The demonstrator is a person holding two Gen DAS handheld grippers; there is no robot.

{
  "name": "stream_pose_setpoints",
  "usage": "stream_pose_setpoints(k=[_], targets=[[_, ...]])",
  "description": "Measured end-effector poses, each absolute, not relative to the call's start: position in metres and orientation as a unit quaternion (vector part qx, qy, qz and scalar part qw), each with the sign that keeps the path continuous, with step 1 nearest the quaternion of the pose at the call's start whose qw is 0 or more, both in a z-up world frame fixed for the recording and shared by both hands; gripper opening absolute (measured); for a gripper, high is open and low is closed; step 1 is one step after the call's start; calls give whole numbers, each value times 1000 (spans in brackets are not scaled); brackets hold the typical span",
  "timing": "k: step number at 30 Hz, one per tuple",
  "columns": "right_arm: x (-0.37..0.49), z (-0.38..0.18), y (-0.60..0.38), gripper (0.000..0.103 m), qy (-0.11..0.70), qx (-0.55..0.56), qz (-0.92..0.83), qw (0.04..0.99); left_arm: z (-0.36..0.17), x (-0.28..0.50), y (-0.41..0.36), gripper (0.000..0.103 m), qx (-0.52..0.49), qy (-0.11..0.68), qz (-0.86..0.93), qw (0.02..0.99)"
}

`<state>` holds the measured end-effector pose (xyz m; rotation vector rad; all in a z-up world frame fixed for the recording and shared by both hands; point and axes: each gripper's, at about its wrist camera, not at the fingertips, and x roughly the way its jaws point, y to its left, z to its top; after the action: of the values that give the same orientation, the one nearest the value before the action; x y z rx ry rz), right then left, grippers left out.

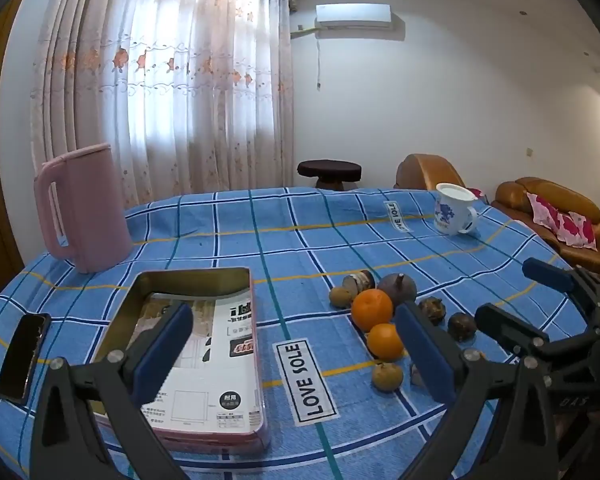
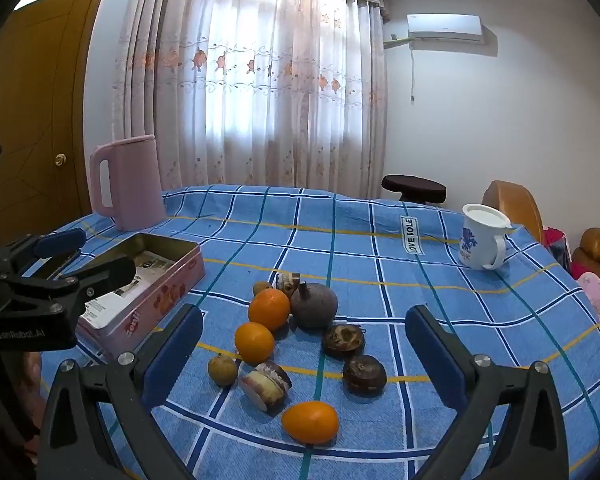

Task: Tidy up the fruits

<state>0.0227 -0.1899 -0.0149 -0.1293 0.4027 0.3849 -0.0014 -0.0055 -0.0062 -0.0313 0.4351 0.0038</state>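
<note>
A cluster of fruits lies on the blue checked tablecloth: three oranges, a large dark purple fruit, several small dark brown fruits and small tan ones. An open pink tin box with a printed leaflet inside sits left of them. My left gripper is open and empty, between the tin and the fruits. My right gripper is open and empty, straddling the fruit cluster from the near side.
A pink kettle stands at the back left. A white mug with blue print stands at the back right. A dark phone lies at the left edge. Sofas and a stool stand beyond the table.
</note>
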Motion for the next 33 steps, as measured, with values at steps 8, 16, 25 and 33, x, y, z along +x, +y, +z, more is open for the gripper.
stream_pose_setpoints(k=[8, 16, 25, 33], targets=[[22, -16, -189, 102, 201, -61, 191, 959, -5, -3, -6, 103, -13, 219, 3, 976], [22, -17, -191, 102, 202, -57, 191, 959, -6, -2, -6, 103, -13, 218, 2, 976], [21, -17, -192, 102, 202, -55, 190, 959, -6, -2, -7, 103, -11, 219, 1, 976], [23, -18, -198, 102, 202, -50, 188, 960, -10, 2, -11, 103, -8, 222, -3, 975]])
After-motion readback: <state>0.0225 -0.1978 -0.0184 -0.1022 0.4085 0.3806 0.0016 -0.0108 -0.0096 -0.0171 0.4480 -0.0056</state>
